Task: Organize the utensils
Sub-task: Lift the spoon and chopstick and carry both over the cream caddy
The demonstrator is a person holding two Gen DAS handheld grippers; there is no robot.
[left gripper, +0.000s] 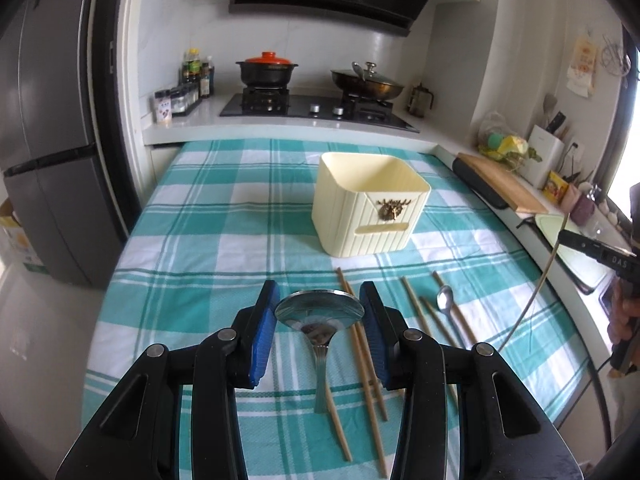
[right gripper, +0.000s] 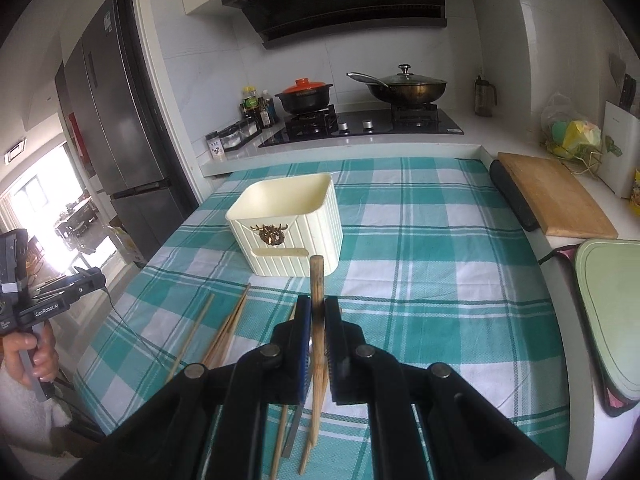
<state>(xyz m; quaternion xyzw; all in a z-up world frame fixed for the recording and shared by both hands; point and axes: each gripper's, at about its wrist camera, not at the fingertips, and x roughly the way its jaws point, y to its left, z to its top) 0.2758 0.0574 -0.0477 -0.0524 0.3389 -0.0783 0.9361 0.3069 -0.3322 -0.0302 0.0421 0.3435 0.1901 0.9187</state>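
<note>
In the left wrist view my left gripper is shut on a large steel spoon, pinched by the bowl's edges and held above the cloth. Wooden chopsticks and a small spoon lie on the checked cloth under and right of it. The cream utensil holder stands beyond, empty as far as I can see. In the right wrist view my right gripper is shut on wooden chopsticks, their ends pointing up toward the cream holder. More chopsticks lie to its left.
A teal checked cloth covers the table. Behind is a stove with a red-lidded pot and a wok. A wooden cutting board and green board sit right. A fridge stands left.
</note>
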